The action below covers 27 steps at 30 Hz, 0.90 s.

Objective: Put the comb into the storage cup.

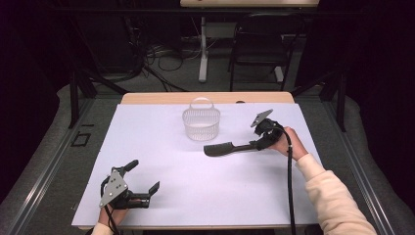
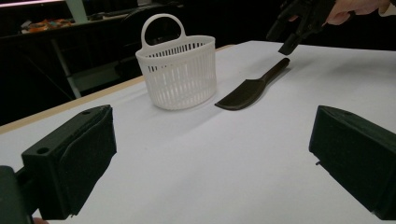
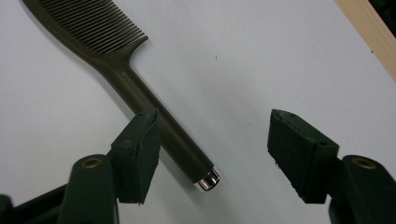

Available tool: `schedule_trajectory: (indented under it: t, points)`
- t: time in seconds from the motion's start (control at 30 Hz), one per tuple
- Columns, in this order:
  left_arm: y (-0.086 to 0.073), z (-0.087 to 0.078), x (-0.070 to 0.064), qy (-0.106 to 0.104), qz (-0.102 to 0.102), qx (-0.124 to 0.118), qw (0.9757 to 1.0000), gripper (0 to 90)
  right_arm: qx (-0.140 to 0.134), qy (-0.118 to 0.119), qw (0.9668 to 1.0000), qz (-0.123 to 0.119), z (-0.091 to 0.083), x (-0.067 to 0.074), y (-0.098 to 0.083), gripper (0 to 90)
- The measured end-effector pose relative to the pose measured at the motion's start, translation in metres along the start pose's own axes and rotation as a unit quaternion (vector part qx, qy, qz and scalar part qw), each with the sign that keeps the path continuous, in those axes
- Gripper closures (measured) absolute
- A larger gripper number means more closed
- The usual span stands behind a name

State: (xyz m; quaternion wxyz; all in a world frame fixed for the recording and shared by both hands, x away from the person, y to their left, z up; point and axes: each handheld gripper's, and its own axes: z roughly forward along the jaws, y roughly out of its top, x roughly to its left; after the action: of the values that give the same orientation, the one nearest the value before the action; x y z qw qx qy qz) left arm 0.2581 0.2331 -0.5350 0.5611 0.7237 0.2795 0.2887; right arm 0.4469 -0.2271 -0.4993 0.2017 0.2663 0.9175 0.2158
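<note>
A dark brown plastic comb (image 1: pixel 221 148) with a long handle lies flat on the white tabletop (image 1: pixel 195 191), at five o'clock from the white slotted plastic basket (image 1: pixel 201 123). The right tongs (image 1: pixel 258 143) stand open over its handle, gripping nothing. The left tongs (image 1: pixel 143 182) rest open and empty. The comb is not in the basket.

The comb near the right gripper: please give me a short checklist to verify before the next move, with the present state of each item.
1. Comb lies flat on the table: ok.
2. Right gripper jaws are open, pads not pressing the comb: ok.
3. Comb handle lies between the right jaws: ok, though close beside one pad.
4. Basket stands upright, apart from the comb: ok.
5. Basket is empty: cannot tell.
6. Left gripper is open, away from both things: ok.
</note>
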Motion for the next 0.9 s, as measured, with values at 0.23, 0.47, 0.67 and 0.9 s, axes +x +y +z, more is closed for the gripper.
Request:
schedule_trajectory:
  t: [0.23,0.47,0.67,0.9]
  points:
    - [0.000,0.000,0.000,0.000,0.001,0.000,1.0000,0.5,-0.004,0.008,0.9997,-0.024,-0.005,0.006,0.004,19.4]
    - [0.000,0.000,0.000,0.002,0.001,0.001,1.0000,0.6,-0.001,0.025,0.9990,-0.036,-0.001,0.010,0.007,13.2]
    - [0.000,0.000,0.000,0.001,0.001,0.001,1.0000,0.6,0.000,0.034,0.9981,-0.051,0.003,0.011,0.010,7.8]
    - [0.000,0.000,0.000,0.001,0.001,0.000,1.0000,0.5,0.008,0.051,0.9959,-0.074,0.005,0.016,0.015,0.0]
